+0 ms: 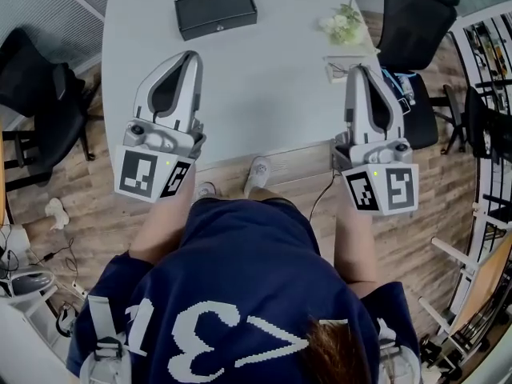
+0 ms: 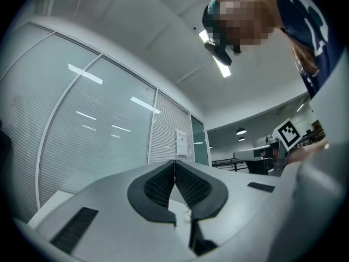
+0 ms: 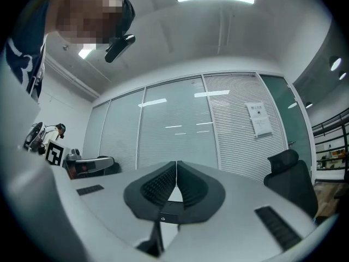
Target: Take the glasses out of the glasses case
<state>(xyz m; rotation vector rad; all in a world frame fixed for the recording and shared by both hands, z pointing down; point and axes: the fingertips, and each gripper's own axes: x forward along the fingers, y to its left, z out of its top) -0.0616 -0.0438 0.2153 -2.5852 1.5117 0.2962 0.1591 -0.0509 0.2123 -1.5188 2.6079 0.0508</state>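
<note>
A closed black glasses case [image 1: 216, 10] lies flat at the far side of the white table [image 1: 272, 94]. My left gripper [image 1: 190, 55] hovers over the table's near left part, well short of the case, its jaws pressed together with nothing between them. My right gripper [image 1: 358, 70] is held at the table's near right edge, also shut and empty. The left gripper view and the right gripper view both tilt upward: closed jaw tips [image 2: 174, 162] [image 3: 176, 163] stand against glass walls and ceiling. No glasses are visible.
A small bunch of pale flowers [image 1: 342, 21] and a small white object [image 1: 339, 67] sit at the table's right edge. Black office chairs stand at the right [image 1: 416, 18] and left [image 1: 36, 94]. Wooden floor and the person's shoes [image 1: 258, 171] lie below the table's near edge.
</note>
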